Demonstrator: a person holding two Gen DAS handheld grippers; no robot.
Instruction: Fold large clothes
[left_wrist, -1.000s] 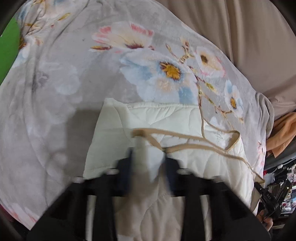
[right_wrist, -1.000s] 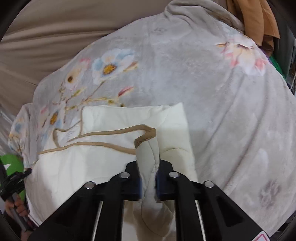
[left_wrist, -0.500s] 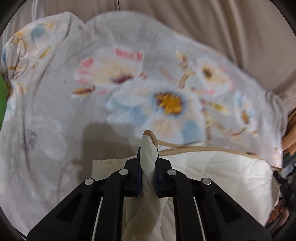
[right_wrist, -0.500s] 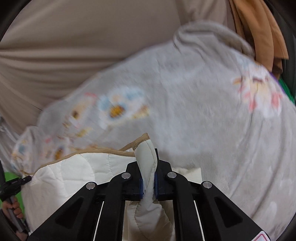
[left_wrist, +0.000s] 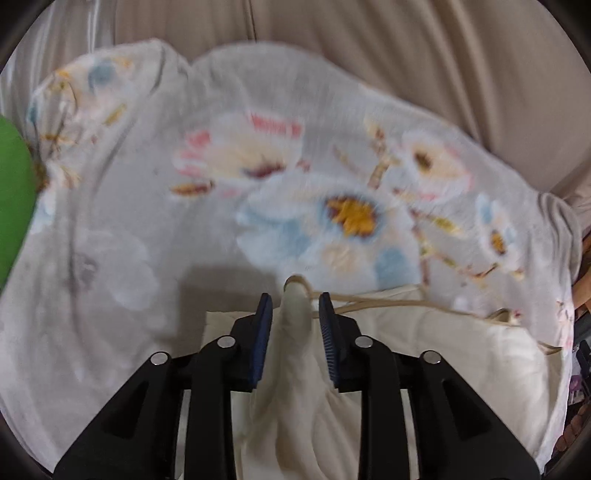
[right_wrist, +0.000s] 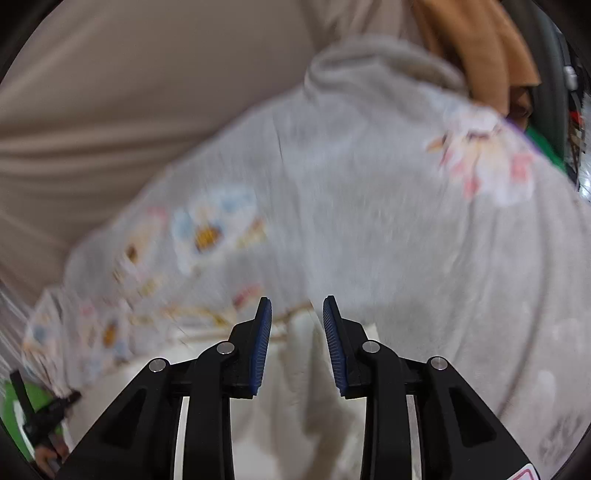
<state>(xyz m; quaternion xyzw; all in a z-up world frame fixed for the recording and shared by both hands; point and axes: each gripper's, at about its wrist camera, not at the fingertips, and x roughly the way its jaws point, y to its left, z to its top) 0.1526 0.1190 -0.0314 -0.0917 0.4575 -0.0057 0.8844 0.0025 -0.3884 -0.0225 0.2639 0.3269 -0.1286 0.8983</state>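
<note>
- Left gripper (left_wrist: 295, 325): jaws parted, blue ribbed pads on either side of a raised ridge of the cream quilted padded garment with tan piping (left_wrist: 436, 350). Visible gaps both sides, so no clamp on it; cloth stands between the pads, loose.
- Right gripper (right_wrist: 297, 332): jaws likewise spread. Cream fabric runs under and between the pads toward 6 o'clock, not pinched. Frame is motion-blurred, so contact with a pad can't be ruled out.
- Garment location: lying on the grey fleece blanket with pastel flower print (left_wrist: 155, 229), near edge of the bed, filling 5 to 7 o'clock in both wrist views. Tan piping loops out toward 3 o'clock in the left view.
- Beyond the blanket: beige draped cloth backdrop (left_wrist: 424, 55) at 12 o'clock. Orange-brown fabric (right_wrist: 476, 40) at 1 o'clock in the right view, off the blanket. Green object (left_wrist: 14, 192) at 9 o'clock in the left view; can't tell what it is.
- Step, my read: release at the end of a fold pass, with the carried edge laid on the stack.
- Next move calls for: back both grippers straight off without dragging the ridge, check that edges line up, then re-grip at the garment's outer corners for the following fold. Padded fabric is springy, so expect the fold to lift a bit and need pressing flat.
</note>
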